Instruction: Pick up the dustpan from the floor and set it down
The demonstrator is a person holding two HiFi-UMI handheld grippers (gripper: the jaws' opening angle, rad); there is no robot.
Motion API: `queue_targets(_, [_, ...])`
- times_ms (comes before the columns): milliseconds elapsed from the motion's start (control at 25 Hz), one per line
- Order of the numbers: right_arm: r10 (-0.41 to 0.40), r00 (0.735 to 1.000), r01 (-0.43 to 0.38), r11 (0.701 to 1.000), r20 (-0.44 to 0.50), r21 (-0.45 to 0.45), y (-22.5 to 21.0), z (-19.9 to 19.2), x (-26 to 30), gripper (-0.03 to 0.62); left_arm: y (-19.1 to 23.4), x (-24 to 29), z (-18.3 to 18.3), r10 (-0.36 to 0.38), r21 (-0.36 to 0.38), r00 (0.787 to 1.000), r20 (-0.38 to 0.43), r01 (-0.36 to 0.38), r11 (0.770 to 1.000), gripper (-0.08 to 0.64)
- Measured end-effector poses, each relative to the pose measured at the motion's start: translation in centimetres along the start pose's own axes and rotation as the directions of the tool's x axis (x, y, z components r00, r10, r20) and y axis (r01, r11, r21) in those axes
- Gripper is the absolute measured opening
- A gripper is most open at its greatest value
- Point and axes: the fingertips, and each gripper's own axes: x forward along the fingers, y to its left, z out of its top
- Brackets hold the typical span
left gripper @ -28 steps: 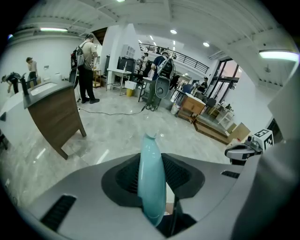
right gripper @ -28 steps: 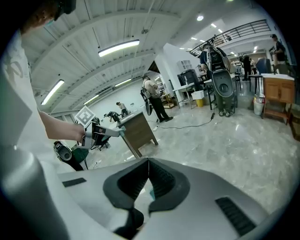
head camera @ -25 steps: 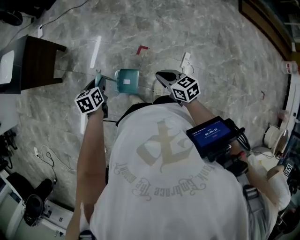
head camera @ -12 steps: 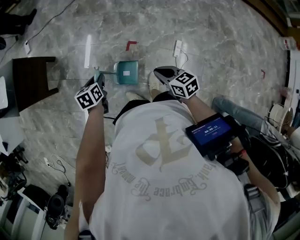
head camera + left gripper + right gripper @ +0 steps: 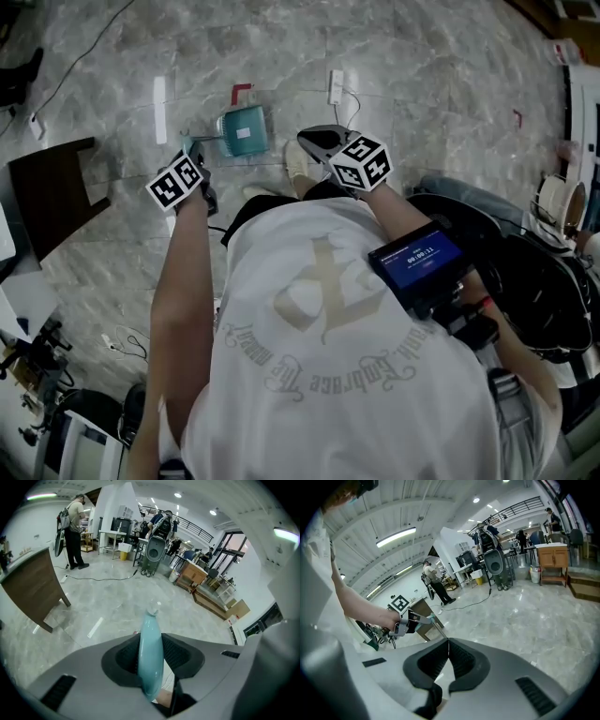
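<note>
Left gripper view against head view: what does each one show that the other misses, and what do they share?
Only the left gripper view shows the clamp itself: left tongs shut on the dustpan's teal handle. It also shows a standing person far off. Only the head view shows the dustpan's pan, the right tongs, red floor tape and a white power strip. Both show the marble floor and the dark wooden table.

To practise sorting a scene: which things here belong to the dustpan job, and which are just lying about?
Job: teal dustpan; left gripper, shut on its handle.
Lying about: dark wooden table; white power strip; red tape mark.
</note>
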Motion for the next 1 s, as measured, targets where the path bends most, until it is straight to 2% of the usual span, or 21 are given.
queue_targets(360, [-0.052,0.999,0.052,0.998,-0.012,0.025,-1.5,-0.2,-1.3,0.017,-0.4,3.0,0.4,-0.006,-0.061,1.0,-0.023,0.005,0.998,0.132])
queue_targets(1000, [-0.076,0.997,0.077,0.997,-0.022,0.031,-2.2,-0.4,-1.7,0.017,0.0,4.7,-1.3,0.007,-0.06,0.999,-0.048,-0.009,0.998,0.132])
